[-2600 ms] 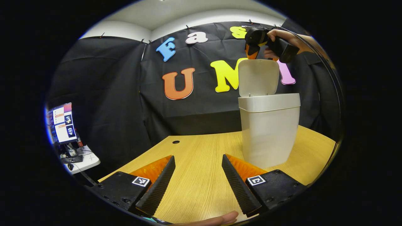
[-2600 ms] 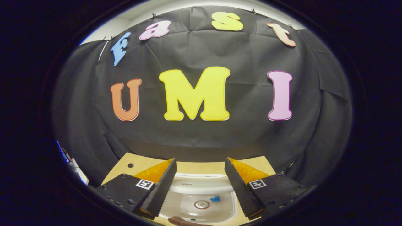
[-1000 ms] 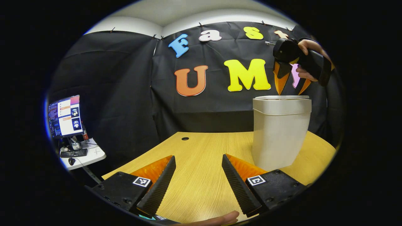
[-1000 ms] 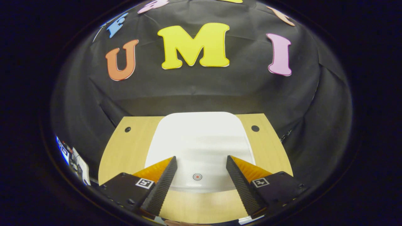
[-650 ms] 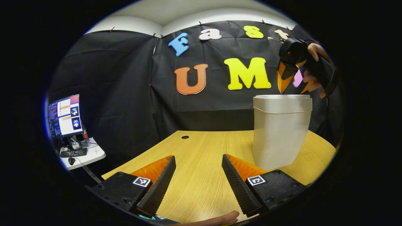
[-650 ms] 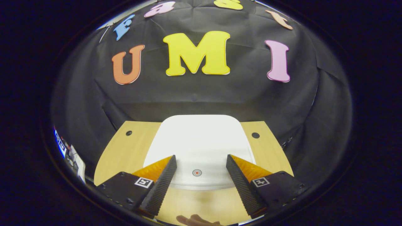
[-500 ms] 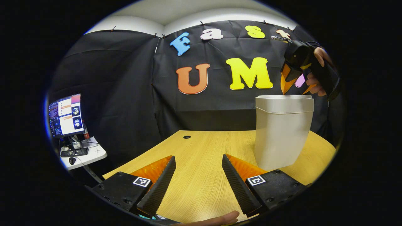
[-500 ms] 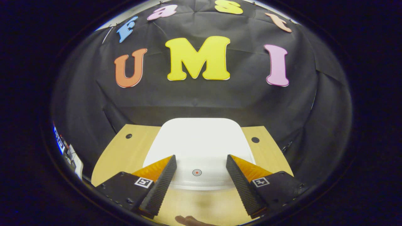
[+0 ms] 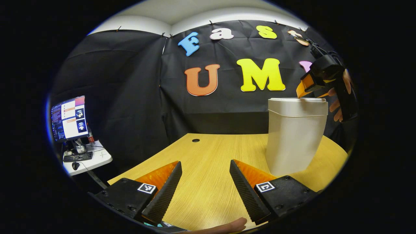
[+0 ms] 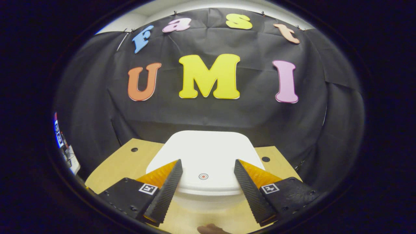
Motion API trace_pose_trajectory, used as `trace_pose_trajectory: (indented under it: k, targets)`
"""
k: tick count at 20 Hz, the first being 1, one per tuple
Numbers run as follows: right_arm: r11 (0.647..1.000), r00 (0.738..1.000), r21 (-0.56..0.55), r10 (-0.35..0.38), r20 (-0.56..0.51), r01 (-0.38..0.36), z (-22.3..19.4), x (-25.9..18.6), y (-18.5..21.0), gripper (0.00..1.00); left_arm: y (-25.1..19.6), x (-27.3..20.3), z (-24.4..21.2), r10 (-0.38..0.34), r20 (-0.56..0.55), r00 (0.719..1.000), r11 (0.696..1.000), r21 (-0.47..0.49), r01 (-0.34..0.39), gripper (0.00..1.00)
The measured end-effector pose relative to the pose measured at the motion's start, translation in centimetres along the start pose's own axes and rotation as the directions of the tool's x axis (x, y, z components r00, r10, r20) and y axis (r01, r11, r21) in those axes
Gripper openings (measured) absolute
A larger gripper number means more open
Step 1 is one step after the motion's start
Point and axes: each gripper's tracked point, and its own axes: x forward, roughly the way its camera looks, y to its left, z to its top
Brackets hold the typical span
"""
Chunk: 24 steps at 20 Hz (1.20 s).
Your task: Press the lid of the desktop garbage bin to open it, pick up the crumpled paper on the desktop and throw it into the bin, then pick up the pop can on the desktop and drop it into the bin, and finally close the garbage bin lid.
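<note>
Bin lid first: the flat white plastic lid point(image 10: 204, 156) lies shut on the tall white plastic garbage bin point(image 9: 295, 136), so the last step of the task looks done or almost done. No crumpled paper and no pop can lie on the tabletop parts that can be seen. My guess is that they are inside the bin.

The right tongs point(image 10: 208, 182) are open and hold nothing. They hang just above the front part of the lid, with a small red ring mark point(image 10: 203, 176) showing between the two fingers. I think they are there because pushing the lid down is done from above. Whether they touch the lid is hard to tell.

The left tongs point(image 9: 205, 182) are open too, and empty. They sit low over the light wooden tabletop point(image 9: 208, 156), off to the side of the bin and apart from it. I think they are just waiting out of the way.

The left gripper view shows the bin from the side, standing upright, with the right tongs point(image 9: 308, 91) and the hand point(image 9: 338, 100) that holds them up by its rim. It also shows a computer screen point(image 9: 69, 117) on a small white side table point(image 9: 92, 161) far off. The right gripper view looks down on the lid's top and shows the ring mark.
</note>
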Motion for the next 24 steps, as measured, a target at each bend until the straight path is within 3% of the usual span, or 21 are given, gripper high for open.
trace_pose_trajectory:
  k: [6, 12, 17, 20, 24]
  targets:
    - [0.995, 0.991, 0.094, 0.016, 0.131, -0.029, 0.3, -0.1, 0.2, 0.97, 0.0, -0.2, 0.3, 0.001, 0.01, 1.0, 1.0, 0.005, -0.001, 0.96]
    - [0.998, 0.962, 0.028, 0.047, 0.269, -0.056, -0.5, -1.8, -0.2, 0.95, 0.5, -0.3, 0.9, 0.013, 0.037, 0.999, 1.0, -0.004, -0.013, 0.96]
    - [0.997, 0.944, -0.024, 0.08, 0.321, -0.076, -1.6, -5.8, -1.1, 0.94, 0.5, -0.4, 1.0, 0.018, 0.043, 0.999, 1.0, 0.0, -0.018, 0.96]
    - [0.995, 0.91, -0.06, 0.099, 0.403, -0.082, -0.1, -9.6, -3.6, 0.96, 0.1, -0.6, 1.5, 0.012, 0.058, 0.998, 1.0, -0.001, -0.012, 0.96]
    - [0.998, 0.846, -0.057, 0.005, 0.533, 0.029, 2.7, -15.6, -9.4, 0.95, -0.1, -1.4, 2.9, 0.006, 0.111, 0.994, 1.0, -0.012, -0.004, 0.95]
